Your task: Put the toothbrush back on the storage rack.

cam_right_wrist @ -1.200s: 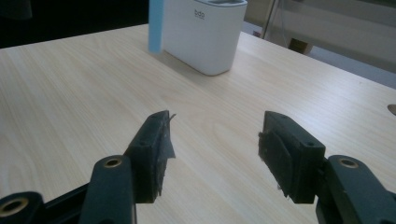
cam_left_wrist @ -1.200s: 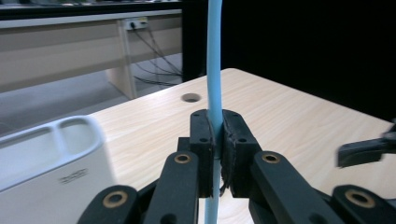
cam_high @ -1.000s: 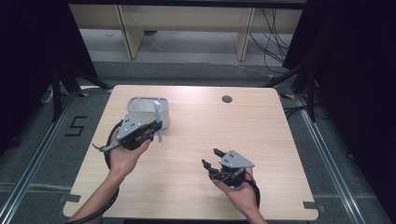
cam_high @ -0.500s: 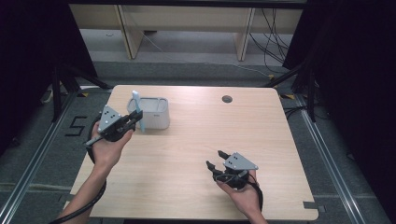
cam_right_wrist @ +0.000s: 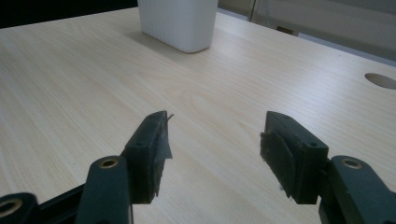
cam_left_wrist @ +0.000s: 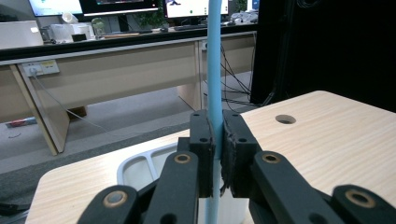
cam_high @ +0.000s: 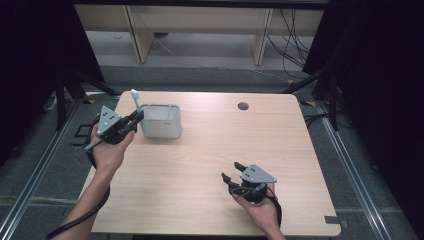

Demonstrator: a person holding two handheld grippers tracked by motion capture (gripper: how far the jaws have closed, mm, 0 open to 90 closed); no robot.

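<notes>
A light blue toothbrush (cam_high: pixel 136 107) stands upright with its white head up, and my left gripper (cam_high: pixel 139 117) is shut on its handle just left of a white divided holder (cam_high: pixel 161 121) at the table's far left. In the left gripper view the blue handle (cam_left_wrist: pixel 215 70) rises between the closed jaws, with the holder's compartments (cam_left_wrist: pixel 140 165) just behind and below. My right gripper (cam_high: pixel 231 171) rests open near the front right of the table, nothing between its fingers. In the right gripper view my right gripper (cam_right_wrist: pixel 212 140) faces the holder (cam_right_wrist: pixel 180 21) across bare wood.
A round cable hole (cam_high: pixel 243 106) sits at the table's (cam_high: pixel 200 165) far middle. Wooden desks (cam_high: pixel 195 30) and cables stand on the floor behind. Dark curtains and metal rails flank both sides.
My left gripper has carried the toothbrush leftward and slightly back, from over the holder to beside its left edge. The right gripper has barely moved.
</notes>
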